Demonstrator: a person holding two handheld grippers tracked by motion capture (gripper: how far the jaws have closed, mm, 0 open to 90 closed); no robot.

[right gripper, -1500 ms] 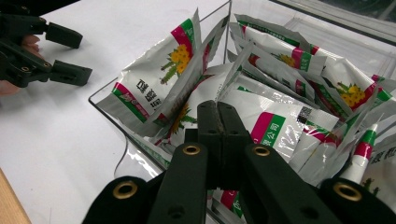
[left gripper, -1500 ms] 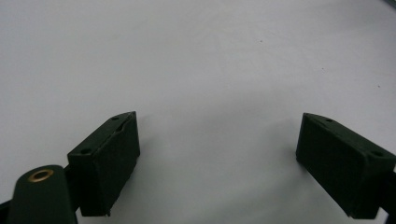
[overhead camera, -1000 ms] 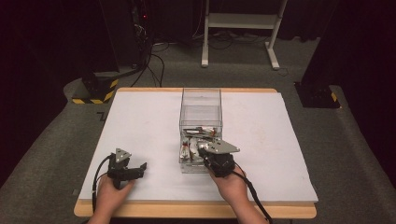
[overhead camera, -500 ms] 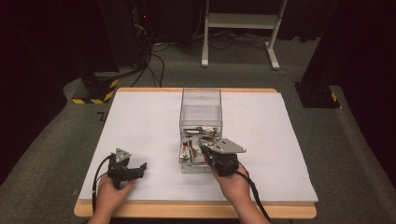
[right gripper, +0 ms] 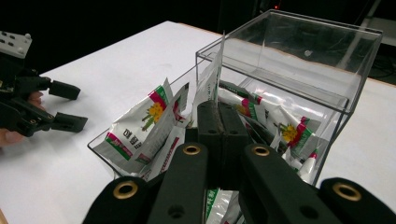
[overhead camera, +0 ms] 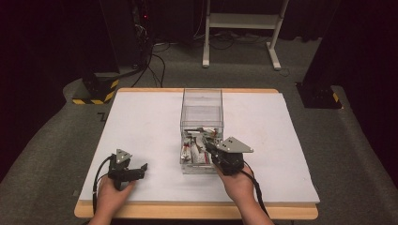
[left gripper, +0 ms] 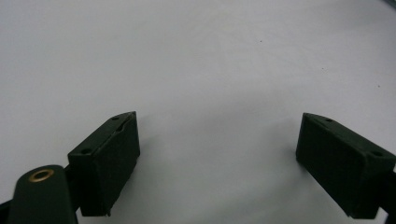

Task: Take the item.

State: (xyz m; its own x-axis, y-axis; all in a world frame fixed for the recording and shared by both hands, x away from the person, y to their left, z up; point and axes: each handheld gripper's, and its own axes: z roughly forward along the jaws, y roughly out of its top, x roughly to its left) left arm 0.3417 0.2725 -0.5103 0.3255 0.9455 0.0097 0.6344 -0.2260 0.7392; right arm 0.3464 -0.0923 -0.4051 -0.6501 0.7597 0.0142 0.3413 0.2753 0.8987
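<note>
Sachet [right gripper: 212,77] pinched upright between right gripper's [right gripper: 218,122] closed jaws, just above the clear box [right gripper: 299,100] drawer; thin edge grip could slip or snag neighbouring packets [right gripper: 140,128] on lifting, while left gripper [left gripper: 217,154] rests open, empty, well aside.

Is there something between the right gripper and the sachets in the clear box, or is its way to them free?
Nothing visible blocks it. The right gripper is already at the open front of the clear box, its jaws shut among the sachets. The left gripper rests apart on the white table.
</note>
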